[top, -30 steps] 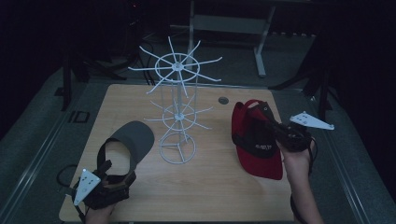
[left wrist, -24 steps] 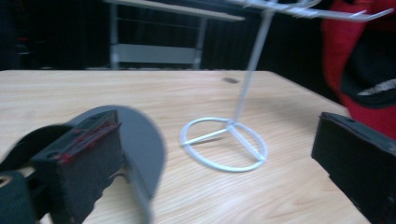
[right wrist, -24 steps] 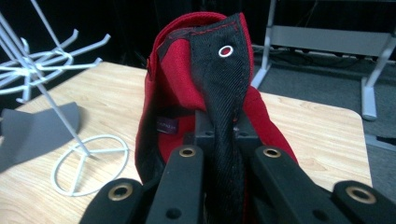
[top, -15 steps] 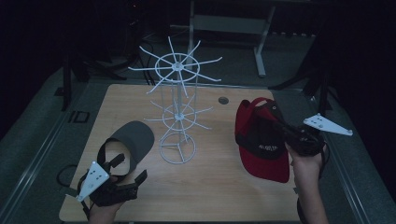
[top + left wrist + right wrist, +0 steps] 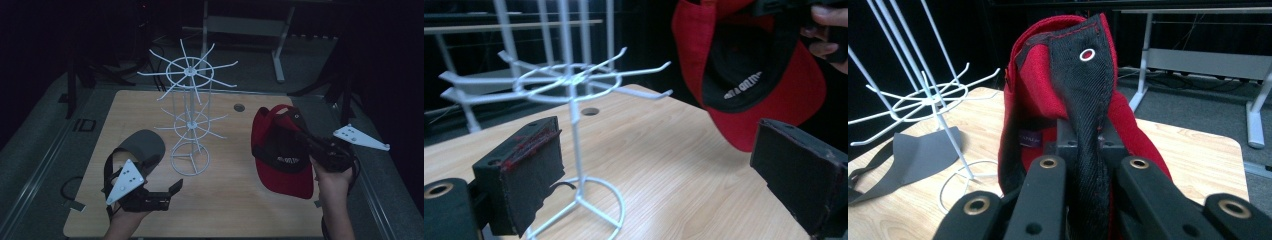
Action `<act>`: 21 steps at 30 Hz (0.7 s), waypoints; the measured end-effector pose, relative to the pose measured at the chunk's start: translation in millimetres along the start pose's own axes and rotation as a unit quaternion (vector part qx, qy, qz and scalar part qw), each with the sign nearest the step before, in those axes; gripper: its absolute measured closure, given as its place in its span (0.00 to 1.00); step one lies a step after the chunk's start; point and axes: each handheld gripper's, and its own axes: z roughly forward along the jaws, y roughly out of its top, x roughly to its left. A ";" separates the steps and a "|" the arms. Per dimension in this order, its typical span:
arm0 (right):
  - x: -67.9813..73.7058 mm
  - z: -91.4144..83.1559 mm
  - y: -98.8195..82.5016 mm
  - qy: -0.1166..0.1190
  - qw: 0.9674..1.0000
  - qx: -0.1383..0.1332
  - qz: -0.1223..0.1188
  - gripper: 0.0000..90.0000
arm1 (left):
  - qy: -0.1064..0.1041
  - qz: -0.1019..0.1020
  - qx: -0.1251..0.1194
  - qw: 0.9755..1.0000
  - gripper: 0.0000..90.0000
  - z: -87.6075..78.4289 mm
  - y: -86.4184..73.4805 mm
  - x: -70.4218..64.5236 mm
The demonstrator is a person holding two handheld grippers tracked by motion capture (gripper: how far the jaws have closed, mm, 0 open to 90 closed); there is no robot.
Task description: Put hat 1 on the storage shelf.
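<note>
We held the red cap (image 5: 282, 150) in our right gripper (image 5: 305, 140), lifted clear of the wooden table (image 5: 235, 200) at its right side. In the right gripper view the jaws were clamped together on the cap's black fabric band (image 5: 1088, 100), the one with a small metal eyelet near its top, and the band rose straight up between them. The cap hung with its dark inside and a white-lettered label (image 5: 744, 85) turned toward the left gripper view, the red brim (image 5: 784, 110) pointing downward.

Our left gripper (image 5: 165, 192) sat at the near left of the table, just beside the grey visor (image 5: 142, 145) that lay flat there with its strap toward us. Its jaws stood wide apart with nothing between them, though they had just closed a little; the black pads (image 5: 531, 165) showed reddish scuffing along one edge.

Between the two grippers stood the white wire display rack (image 5: 190, 115), upright on its ring base (image 5: 190, 159), with two tiers of hooks radiating from its central pole. The cap was near the rack's right side but apart from it, and no hook touched it. A small round hole (image 5: 239, 107) sat in the tabletop behind the cap.
</note>
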 end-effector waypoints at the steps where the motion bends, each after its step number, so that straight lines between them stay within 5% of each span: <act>1: 1.9 -1.0 0.7 0.007 1.000 -0.002 0.002 0.95 | -0.007 0.002 -0.001 1.000 0.08 2.5 3.3 -1.6; 10: 13.1 -9.0 6.5 0.026 1.000 -0.015 0.001 0.95 | -0.031 0.032 0.005 0.999 0.09 32.4 33.3 -15.6; 21: 31.7 -25.6 15.1 0.065 0.997 -0.035 -0.006 0.95 | -0.053 0.035 0.019 0.998 0.11 70.8 56.7 -26.4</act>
